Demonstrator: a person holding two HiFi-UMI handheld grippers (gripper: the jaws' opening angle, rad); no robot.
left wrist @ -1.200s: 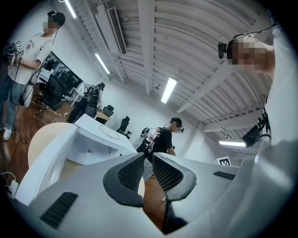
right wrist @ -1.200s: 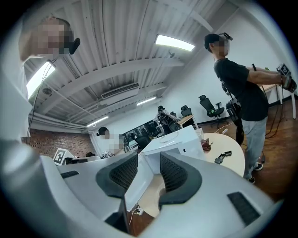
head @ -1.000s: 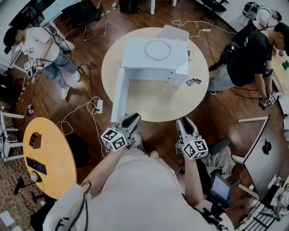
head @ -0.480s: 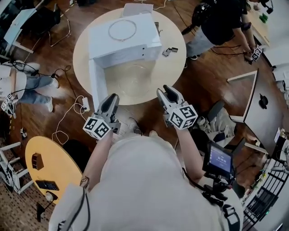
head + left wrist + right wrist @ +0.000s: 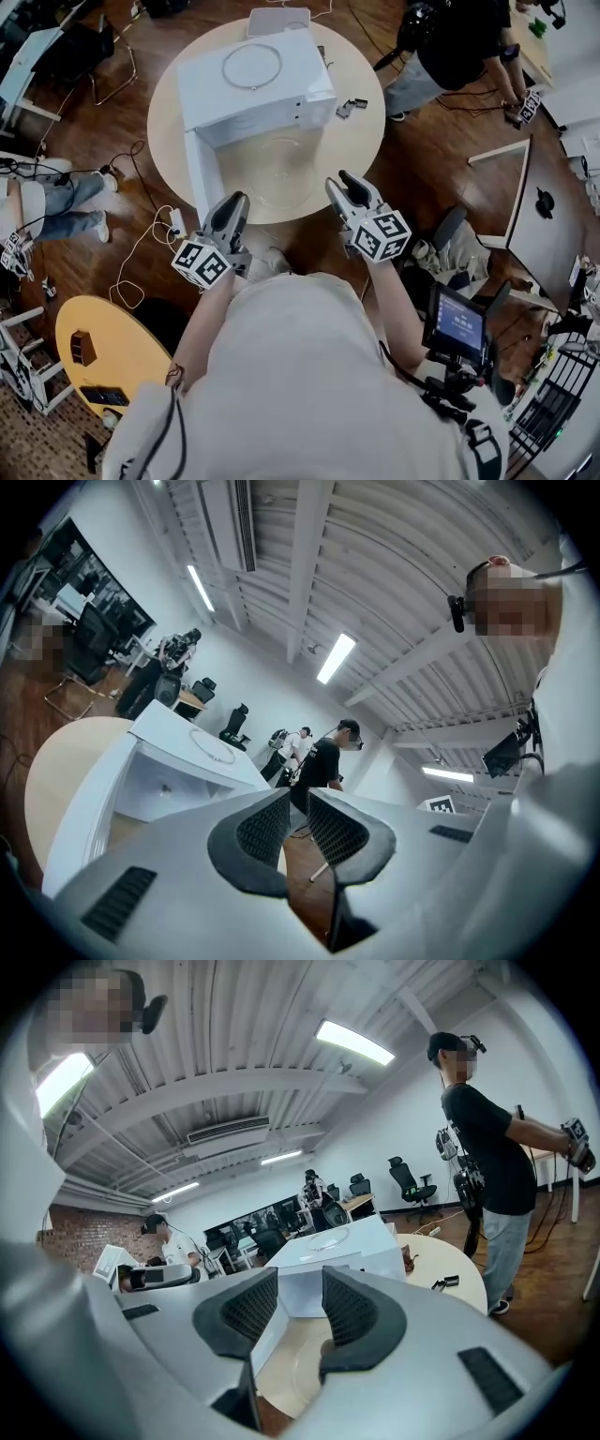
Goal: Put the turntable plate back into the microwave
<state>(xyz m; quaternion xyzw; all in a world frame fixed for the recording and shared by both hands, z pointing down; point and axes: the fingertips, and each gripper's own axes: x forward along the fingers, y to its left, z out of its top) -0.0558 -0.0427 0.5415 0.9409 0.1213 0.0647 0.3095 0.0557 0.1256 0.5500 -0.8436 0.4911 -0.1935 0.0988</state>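
Your left gripper (image 5: pixel 234 204) and right gripper (image 5: pixel 347 184), both released and empty, hover by the near edge of a round surface (image 5: pixel 361 141).
Both point toward a white microwave (image 5: pixel 253 80) with its door open; the clear turntable plate (image 5: pixel 281 169) lies flat on the surface just before the opening; a ring (image 5: pixel 251 66) rests on top.

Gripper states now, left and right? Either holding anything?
Left gripper: open, jaws slightly apart, nothing between them.
Right gripper: open, empty.
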